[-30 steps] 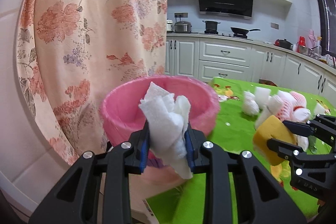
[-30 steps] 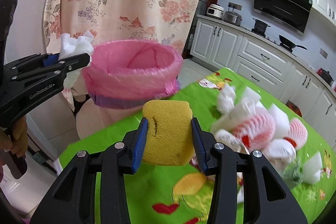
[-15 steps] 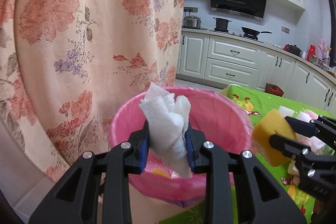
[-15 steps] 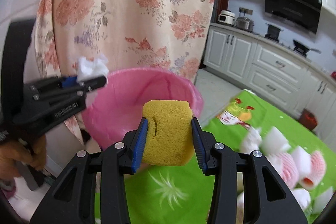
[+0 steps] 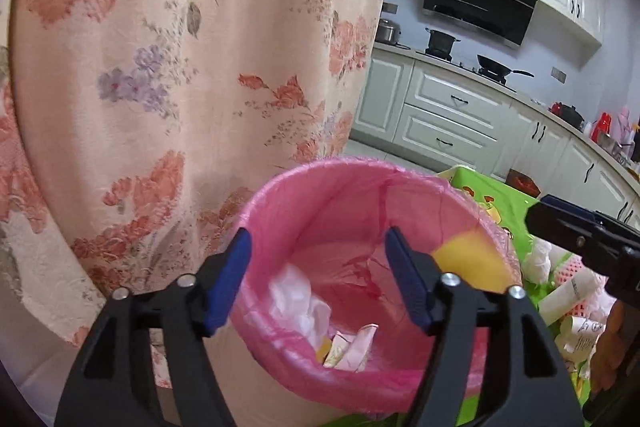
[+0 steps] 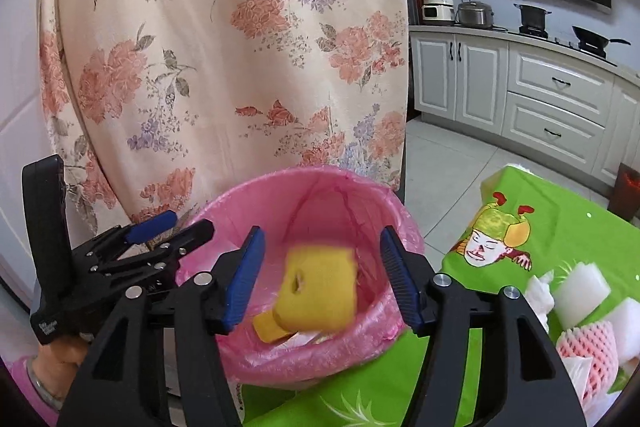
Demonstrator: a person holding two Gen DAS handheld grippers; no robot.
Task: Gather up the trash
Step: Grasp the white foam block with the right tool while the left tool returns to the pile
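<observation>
Over the pink-lined bin (image 6: pixel 304 223), left gripper (image 5: pixel 318 275) was opening, nothing between its pads; white tissue (image 5: pixel 298 301) lay inside the bin. Floral curtain (image 5: pixel 180 67) crowded the far rim. Right gripper (image 6: pixel 322 275) was opening too, blurred yellow sponge (image 6: pixel 320 293) loose between its pads. Green tablecloth (image 6: pixel 560 211) edge touched the bin; bin base hidden.

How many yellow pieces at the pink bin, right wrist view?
2. One yellow sponge, blurred, over the mouth of the pink bin; one darker yellow piece lower inside, partly behind it. More may be buried.
</observation>
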